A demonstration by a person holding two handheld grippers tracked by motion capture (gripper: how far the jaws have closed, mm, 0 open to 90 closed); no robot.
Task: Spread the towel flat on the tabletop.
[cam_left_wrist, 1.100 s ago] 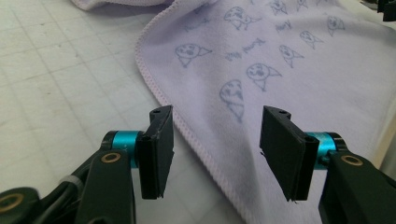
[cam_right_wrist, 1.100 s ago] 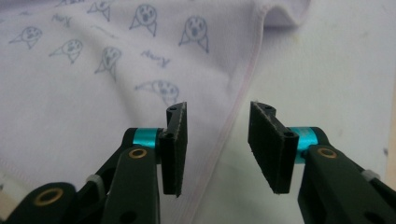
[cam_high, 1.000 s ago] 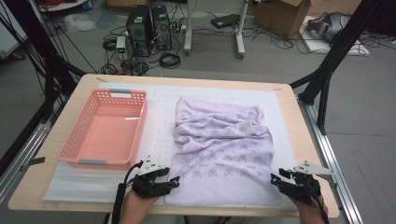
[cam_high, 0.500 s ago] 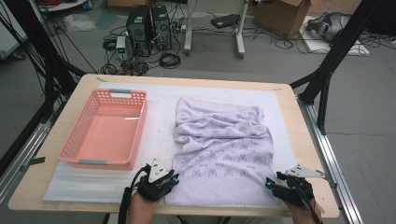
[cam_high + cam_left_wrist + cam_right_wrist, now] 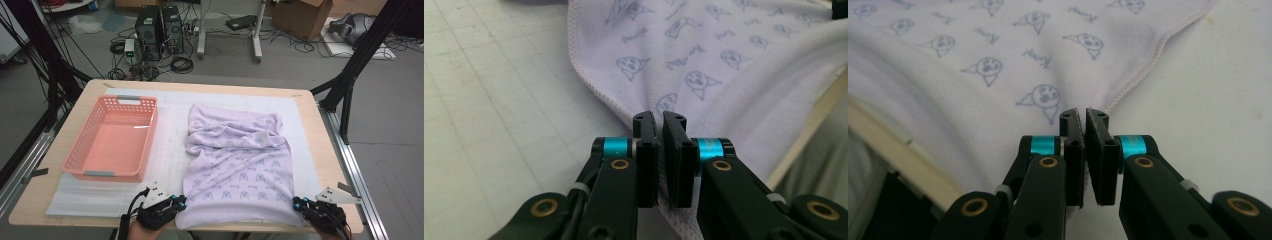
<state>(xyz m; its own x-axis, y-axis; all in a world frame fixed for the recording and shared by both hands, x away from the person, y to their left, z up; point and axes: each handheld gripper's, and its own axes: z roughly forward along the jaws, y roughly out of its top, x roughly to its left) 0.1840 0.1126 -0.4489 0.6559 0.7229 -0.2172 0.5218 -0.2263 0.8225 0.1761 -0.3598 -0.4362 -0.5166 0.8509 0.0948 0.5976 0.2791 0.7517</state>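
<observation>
A pale lilac towel (image 5: 240, 160) printed with small blue cartoon faces lies crumpled on the white mat (image 5: 170, 150), its near edge hanging at the table's front. My left gripper (image 5: 181, 202) has just closed its jaws and is shut on the towel's near left corner (image 5: 674, 102). My right gripper (image 5: 298, 204) has likewise just closed and is shut on the near right corner (image 5: 1083, 95). In both gripper views the black jaws pinch the cloth's hem between their pads (image 5: 646, 150) (image 5: 1073, 150).
An empty pink plastic basket (image 5: 75, 162) stands on the mat to the left of the towel. The wooden table's front edge (image 5: 90, 220) runs just before the grippers. Computers, cables and boxes lie on the floor beyond the table.
Both grippers moved forward to the towel's near corners and their jaws closed on the cloth. The towel's front edge now sits pulled slightly toward the table edge.
</observation>
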